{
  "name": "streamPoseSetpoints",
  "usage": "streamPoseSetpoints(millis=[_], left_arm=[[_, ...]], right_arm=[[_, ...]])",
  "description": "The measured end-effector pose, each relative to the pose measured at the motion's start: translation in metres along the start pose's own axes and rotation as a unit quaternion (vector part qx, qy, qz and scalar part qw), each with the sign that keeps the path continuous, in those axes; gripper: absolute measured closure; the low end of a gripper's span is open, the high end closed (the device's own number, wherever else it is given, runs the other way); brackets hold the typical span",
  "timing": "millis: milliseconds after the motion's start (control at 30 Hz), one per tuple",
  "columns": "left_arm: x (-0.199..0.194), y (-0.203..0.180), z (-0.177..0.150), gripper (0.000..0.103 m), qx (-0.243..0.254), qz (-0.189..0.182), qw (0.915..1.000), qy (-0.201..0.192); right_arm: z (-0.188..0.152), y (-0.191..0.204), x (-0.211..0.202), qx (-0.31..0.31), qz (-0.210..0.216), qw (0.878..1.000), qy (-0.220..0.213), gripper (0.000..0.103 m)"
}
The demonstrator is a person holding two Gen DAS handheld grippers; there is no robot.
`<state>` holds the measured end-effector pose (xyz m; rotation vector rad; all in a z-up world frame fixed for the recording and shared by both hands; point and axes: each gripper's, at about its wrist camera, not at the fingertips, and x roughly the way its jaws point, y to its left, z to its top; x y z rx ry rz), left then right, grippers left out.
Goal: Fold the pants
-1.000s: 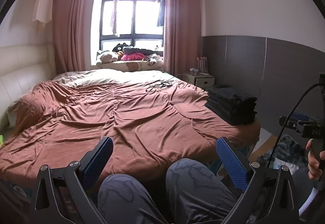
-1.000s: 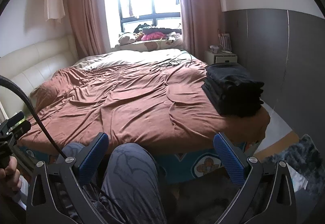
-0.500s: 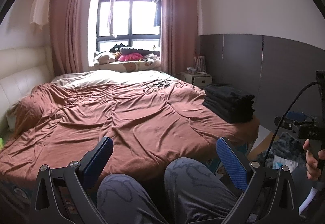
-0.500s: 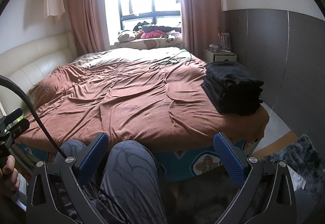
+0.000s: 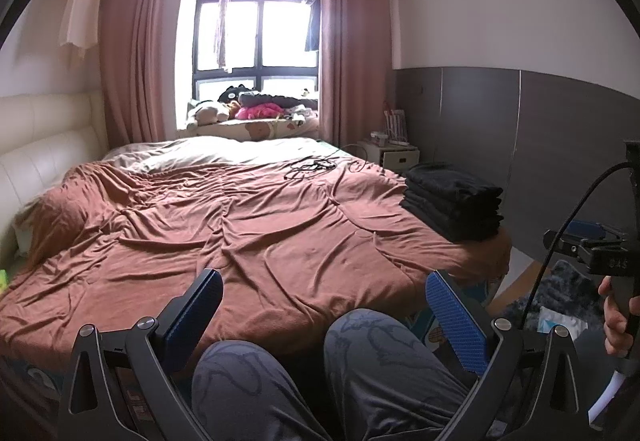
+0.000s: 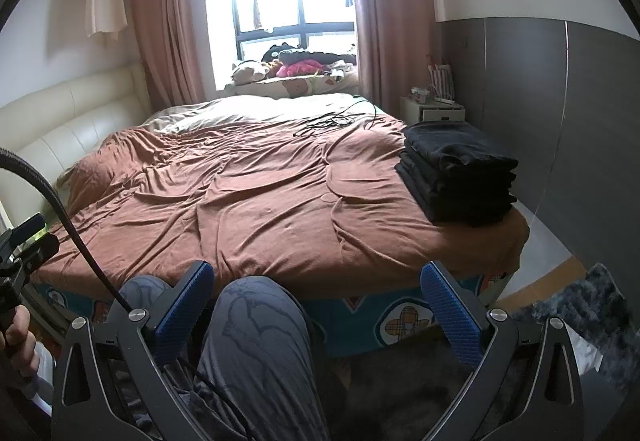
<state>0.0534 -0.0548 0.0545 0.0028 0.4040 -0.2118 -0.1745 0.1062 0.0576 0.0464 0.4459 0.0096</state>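
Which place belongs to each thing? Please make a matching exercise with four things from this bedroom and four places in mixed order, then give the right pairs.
Things:
1. stack of folded black garments
2. tangle of black cables
3. stuffed toys
4. white nightstand

Places:
A. on the window ledge
B. on the bed's near right corner
C. on the floor beside the grey wall panel
D. on the far part of the brown bedcover

Pairs: 1-B, 2-D, 3-A, 4-C
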Motion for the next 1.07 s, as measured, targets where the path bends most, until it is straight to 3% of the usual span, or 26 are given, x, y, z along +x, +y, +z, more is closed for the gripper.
streamPoseSetpoints(millis=[1067], left_arm=[[-0.0052, -0.0053, -0.0007, 0.0, 0.007, -0.001, 1.0, -0.002]], right_arm=[[0.0027, -0.0066, -0.0071, 0.009, 0.016, 1.0, 0.007, 0.0]])
